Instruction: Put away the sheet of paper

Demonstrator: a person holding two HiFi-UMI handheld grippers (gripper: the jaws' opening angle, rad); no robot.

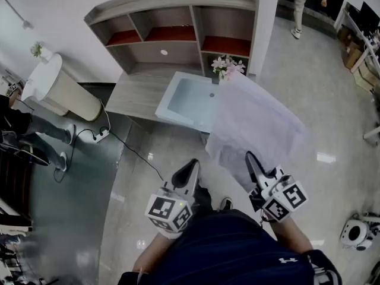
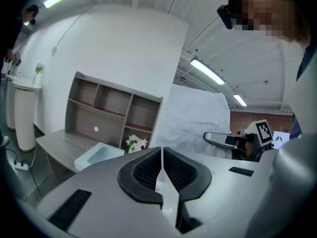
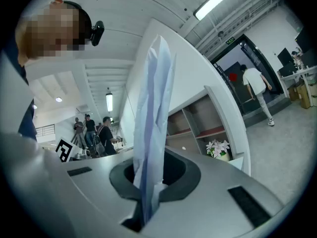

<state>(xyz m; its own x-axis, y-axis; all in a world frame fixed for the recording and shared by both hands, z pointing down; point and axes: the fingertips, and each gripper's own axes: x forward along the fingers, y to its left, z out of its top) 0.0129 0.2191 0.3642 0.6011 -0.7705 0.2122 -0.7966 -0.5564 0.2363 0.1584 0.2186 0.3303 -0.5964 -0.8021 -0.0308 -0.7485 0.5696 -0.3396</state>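
Right gripper (image 3: 147,180) on paper sheet (image 1: 256,123)

Sheet (image 1: 255,123) hides tray's (image 1: 168,100) rt end (flowers (image 1: 228,66) partly); person (image 1: 300,8) cropped at top

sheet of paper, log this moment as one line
sheet of paper: held in air before desk | right gripper: shut on sheet edge | left gripper: shut, empty | tray: on desk, empty

Bright, even light around me from ceiling tubes (image 2: 208,72). Glare patches on glossy floor (image 1: 325,157). My sheet of paper (image 1: 255,120) washed pale. Fisheye bends my gripper views, corners black.
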